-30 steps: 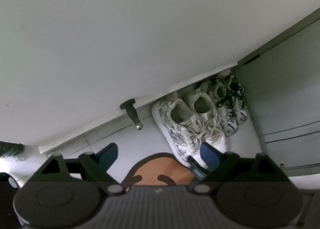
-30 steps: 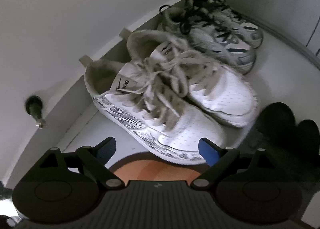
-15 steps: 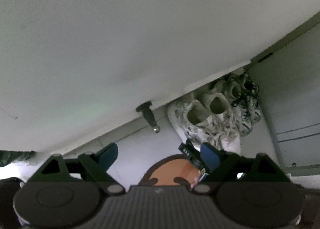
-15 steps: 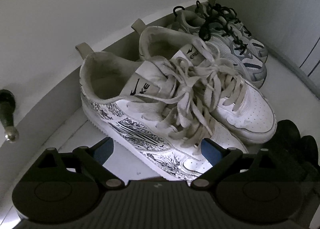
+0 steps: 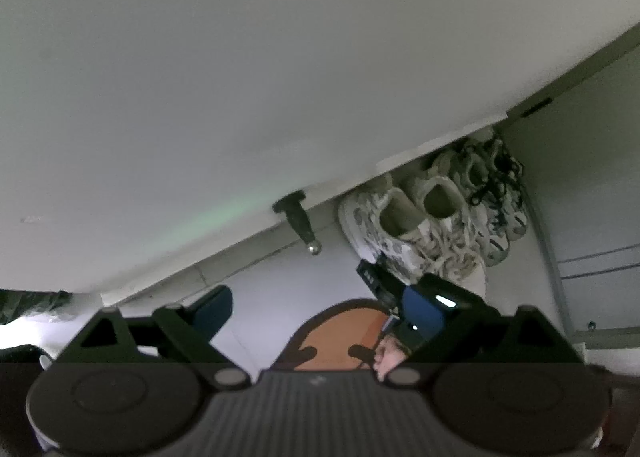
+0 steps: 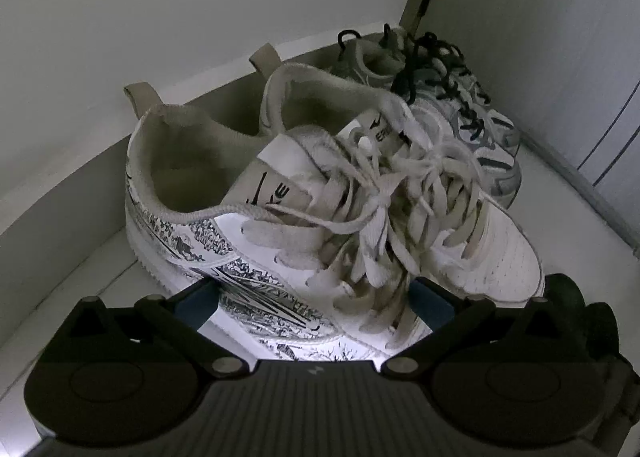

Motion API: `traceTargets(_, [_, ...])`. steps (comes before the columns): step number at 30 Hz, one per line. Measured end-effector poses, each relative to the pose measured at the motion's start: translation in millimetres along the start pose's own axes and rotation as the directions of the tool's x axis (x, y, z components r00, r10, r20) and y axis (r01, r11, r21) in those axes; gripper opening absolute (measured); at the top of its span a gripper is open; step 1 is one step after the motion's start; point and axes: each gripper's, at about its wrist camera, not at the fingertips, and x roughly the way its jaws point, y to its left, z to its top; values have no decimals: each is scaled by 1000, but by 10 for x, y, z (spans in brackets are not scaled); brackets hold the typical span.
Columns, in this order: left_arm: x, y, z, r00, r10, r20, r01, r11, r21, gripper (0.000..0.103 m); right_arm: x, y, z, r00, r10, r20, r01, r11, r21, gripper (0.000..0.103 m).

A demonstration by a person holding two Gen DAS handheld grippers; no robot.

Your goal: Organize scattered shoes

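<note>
Two pairs of sneakers stand in a row against the wall. Nearest me is a white sneaker with black print, then a plain white one, then grey sneakers with black laces. My right gripper hangs low over the printed sneaker's forefoot. Its jaws are opening, one blue pad on either side of the shoe, and neither pad presses on it. My left gripper is open and empty, well back from the sneakers. The right gripper's body shows behind its right finger.
A black doorstop juts from the white wall's base, left of the shoes. An orange mat lies on the floor under the left gripper. A grey cabinet closes the corner on the right. A dark rounded object sits beside the plain sneaker's toe.
The right gripper came forward and down over the printed sneaker and its jaws spread wider. In the left view the right gripper has come into sight beside the shoes.
</note>
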Motion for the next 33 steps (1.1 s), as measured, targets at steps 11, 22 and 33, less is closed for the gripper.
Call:
traceTargets(11, [-14, -20, -80, 1000, 1, -13, 0, 999, 35, 94, 173, -23, 182, 999, -48, 0, 48, 999, -10, 103])
traceTargets(22, [47, -83, -123, 999, 50, 8, -51, 993, 109, 94, 475, -176, 417, 996, -88, 13, 88, 996, -21, 103])
traceTargets(33, [134, 17, -93, 999, 40, -14, -39, 996, 74, 94, 373, -59, 339, 998, -66, -3, 66, 995, -73, 103])
